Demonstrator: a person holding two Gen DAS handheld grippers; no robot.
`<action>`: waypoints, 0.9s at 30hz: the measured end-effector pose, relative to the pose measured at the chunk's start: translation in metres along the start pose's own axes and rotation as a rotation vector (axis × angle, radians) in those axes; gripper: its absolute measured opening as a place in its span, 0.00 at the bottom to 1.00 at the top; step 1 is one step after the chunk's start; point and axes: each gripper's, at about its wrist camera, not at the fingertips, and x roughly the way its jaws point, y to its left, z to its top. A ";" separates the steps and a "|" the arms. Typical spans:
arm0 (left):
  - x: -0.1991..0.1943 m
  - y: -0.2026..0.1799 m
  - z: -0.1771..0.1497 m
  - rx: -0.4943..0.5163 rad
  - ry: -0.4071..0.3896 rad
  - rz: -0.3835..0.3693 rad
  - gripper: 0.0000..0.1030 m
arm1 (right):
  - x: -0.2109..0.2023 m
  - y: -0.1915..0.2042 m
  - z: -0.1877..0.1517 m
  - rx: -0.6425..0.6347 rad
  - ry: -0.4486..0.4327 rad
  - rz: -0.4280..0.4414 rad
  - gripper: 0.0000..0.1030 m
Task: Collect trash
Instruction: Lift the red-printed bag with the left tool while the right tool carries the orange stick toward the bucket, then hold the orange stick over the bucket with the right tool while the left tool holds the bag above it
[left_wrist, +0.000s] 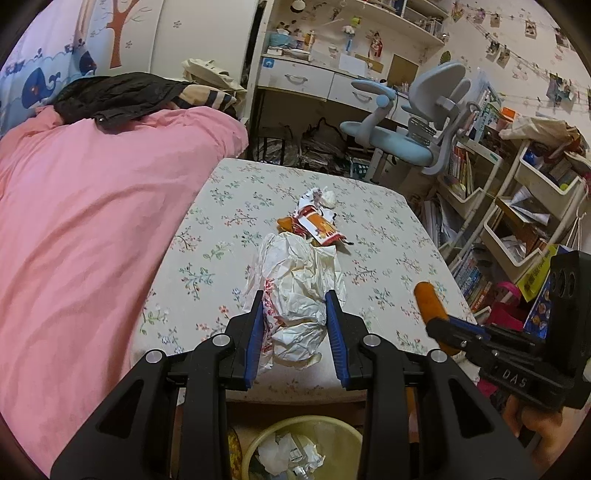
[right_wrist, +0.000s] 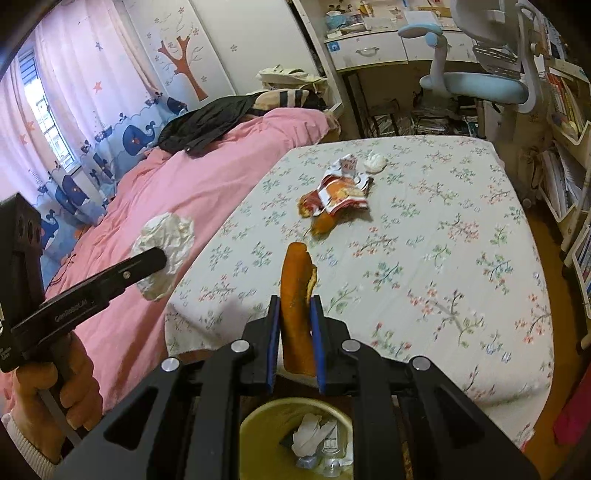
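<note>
While crinkly white paper (left_wrist: 295, 291) fills left jaws, curved orange peel (right_wrist: 297, 314) pinched right.

Floral sheet (right_wrist: 424, 236), pink duvet (left_wrist: 74, 229), orange peel (right_wrist: 297, 306), white paper (left_wrist: 299, 291).

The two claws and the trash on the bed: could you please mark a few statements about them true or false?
1. The left claw grips crumpled white paper. True.
2. The right claw is empty. False: it holds an orange peel.
3. The yellow bin below already contains trash. True.
4. The floral sheet is cleared of trash. False: snack wrappers and a tissue wad lie there.
</note>
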 end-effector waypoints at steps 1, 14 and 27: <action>-0.001 -0.002 -0.002 0.006 0.000 0.001 0.29 | 0.000 0.002 -0.002 -0.001 0.003 0.002 0.16; -0.017 -0.012 -0.033 0.041 0.015 -0.003 0.29 | 0.002 0.024 -0.051 0.000 0.074 0.035 0.16; -0.028 -0.023 -0.060 0.067 0.035 -0.009 0.29 | 0.002 0.033 -0.093 0.007 0.148 0.043 0.16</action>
